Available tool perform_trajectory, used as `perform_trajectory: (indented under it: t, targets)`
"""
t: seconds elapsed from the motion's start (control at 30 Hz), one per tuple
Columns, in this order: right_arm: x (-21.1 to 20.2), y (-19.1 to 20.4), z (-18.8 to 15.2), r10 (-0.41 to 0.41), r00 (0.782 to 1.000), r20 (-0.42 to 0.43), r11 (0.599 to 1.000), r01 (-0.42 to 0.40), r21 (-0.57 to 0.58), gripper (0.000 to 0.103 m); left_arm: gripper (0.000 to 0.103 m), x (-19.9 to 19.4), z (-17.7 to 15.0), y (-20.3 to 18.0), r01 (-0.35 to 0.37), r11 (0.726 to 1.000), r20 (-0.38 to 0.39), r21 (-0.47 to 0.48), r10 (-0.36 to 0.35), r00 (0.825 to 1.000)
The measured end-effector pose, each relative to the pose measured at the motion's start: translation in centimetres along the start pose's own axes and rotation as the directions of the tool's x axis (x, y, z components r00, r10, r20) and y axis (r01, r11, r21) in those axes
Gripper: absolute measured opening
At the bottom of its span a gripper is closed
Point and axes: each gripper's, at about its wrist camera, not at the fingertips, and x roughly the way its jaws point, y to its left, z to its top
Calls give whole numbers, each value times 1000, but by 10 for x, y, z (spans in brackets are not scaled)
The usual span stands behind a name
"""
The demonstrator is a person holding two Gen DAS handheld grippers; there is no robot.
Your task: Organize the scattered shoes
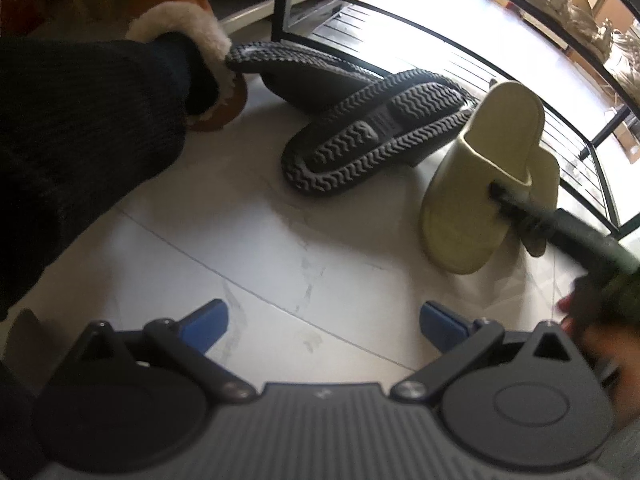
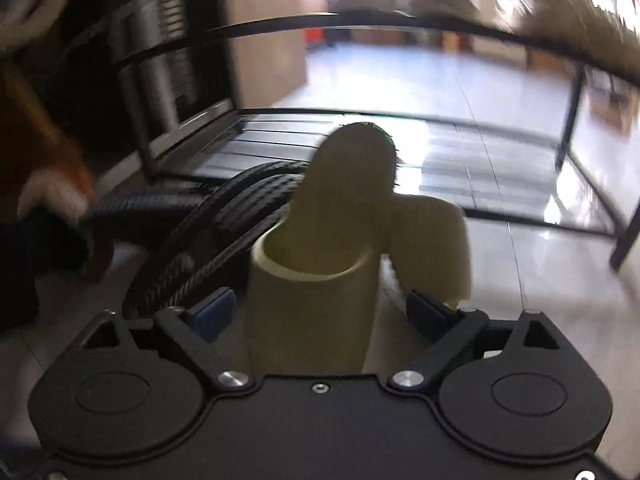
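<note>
Right gripper fingers wide around the cream slipper, twelve o'clock: light, squashy foam, grab its strap. Left gripper open, empty.

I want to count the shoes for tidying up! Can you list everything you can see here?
Yellow slippers: two, pale yellow, on the floor in front of the rack, one propped up.
Black slippers: two, black, soles showing, stacked left of the yellow ones.
Brown slipper: one, brown with cream fleece, worn on a foot, far left.
Shoe rack: one, black metal, behind the slippers.
Floor: white tiles.
Left gripper: open, empty.
Right gripper: open, around a yellow slipper.
</note>
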Motion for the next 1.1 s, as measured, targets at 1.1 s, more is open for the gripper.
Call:
perform_trajectory:
  t: [1.1]
  targets:
    - [5,-13,-17,-88,989,121,979,63,193,99,102,17,-2,1,-72,997,-11,35,73,997]
